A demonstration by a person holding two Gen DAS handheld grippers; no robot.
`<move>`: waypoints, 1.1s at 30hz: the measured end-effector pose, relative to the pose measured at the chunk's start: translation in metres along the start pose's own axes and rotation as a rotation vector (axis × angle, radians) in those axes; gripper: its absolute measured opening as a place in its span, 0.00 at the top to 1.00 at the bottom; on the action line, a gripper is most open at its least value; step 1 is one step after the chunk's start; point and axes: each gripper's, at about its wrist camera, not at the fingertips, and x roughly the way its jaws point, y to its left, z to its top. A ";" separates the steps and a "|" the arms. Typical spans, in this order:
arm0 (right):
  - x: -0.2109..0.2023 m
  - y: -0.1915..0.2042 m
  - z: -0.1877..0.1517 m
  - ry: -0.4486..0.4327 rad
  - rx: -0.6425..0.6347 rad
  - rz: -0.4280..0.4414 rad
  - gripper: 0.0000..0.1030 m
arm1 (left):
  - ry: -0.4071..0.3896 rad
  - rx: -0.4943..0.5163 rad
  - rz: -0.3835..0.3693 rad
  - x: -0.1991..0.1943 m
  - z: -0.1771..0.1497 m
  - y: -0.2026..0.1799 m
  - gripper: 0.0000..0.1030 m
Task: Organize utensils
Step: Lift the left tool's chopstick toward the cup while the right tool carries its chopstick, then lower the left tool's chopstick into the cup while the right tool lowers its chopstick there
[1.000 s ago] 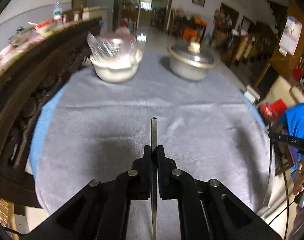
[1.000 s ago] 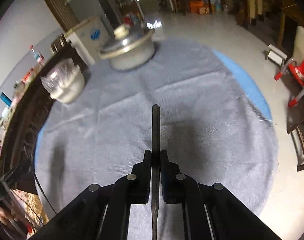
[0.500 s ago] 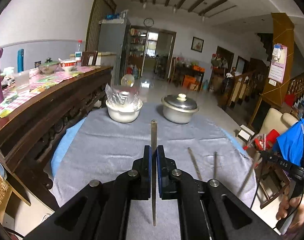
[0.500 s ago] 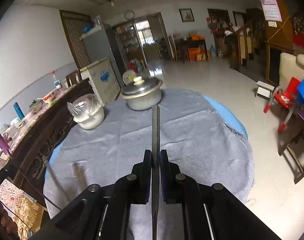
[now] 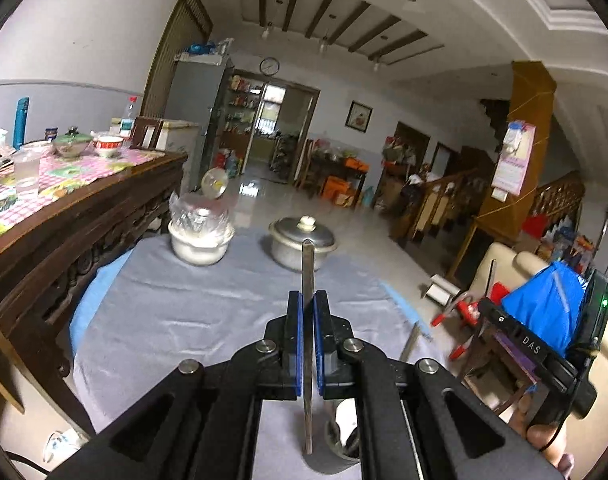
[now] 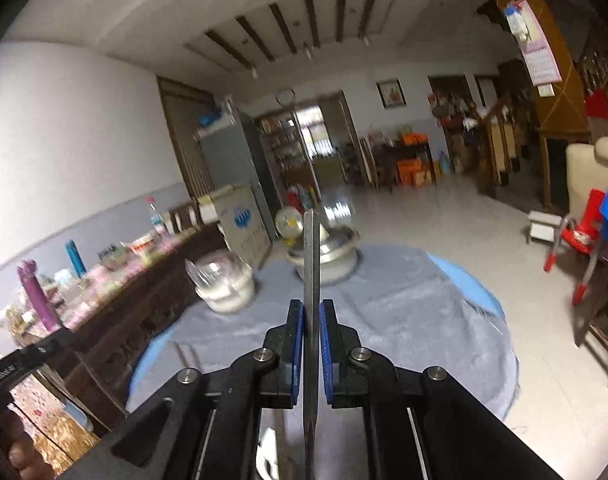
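You hold one flat metal utensil (image 5: pixel 308 344) clamped in the left gripper (image 5: pixel 308 312) jaws, another utensil (image 6: pixel 312 320) clamped in the right gripper (image 6: pixel 312 322); next, probably lower each into the cup (image 5: pixel 340 446) below the left jaws.

**Open cloth up the middle, pots guarding the far edge**

Ahead of the left gripper (image 5: pixel 308 312) the grey cloth (image 5: pixel 191 312) lies bare, a wide lane across the table's middle. At the far edge stand two blockers: the plastic-covered white bowl (image 5: pixel 199 240) on the left and the lidded metal pot (image 5: pixel 301 242) to its right, apart, with a gap of cloth between. The dark wooden sideboard (image 5: pixel 75 232) walls off the left side. Close in below the fingers, a metal cup (image 5: pixel 336 444) sits beneath the utensil's lower end. On the right, the other gripper (image 5: pixel 544 356) crowds the table's edge.
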 end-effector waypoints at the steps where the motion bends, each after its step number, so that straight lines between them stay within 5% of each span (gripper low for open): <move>1: -0.002 0.004 0.002 -0.020 0.001 0.015 0.91 | -0.008 -0.002 -0.013 -0.002 0.004 -0.003 0.95; 8: 0.005 0.030 -0.008 -0.136 -0.036 0.017 0.91 | -0.024 0.001 -0.064 -0.001 0.008 -0.024 0.95; 16: 0.035 0.030 -0.042 -0.111 -0.022 0.021 0.91 | 0.011 0.027 -0.028 0.022 -0.013 -0.037 0.95; 33: 0.016 0.026 -0.063 -0.083 -0.049 0.054 0.91 | 0.095 0.048 0.065 0.044 -0.035 -0.041 0.95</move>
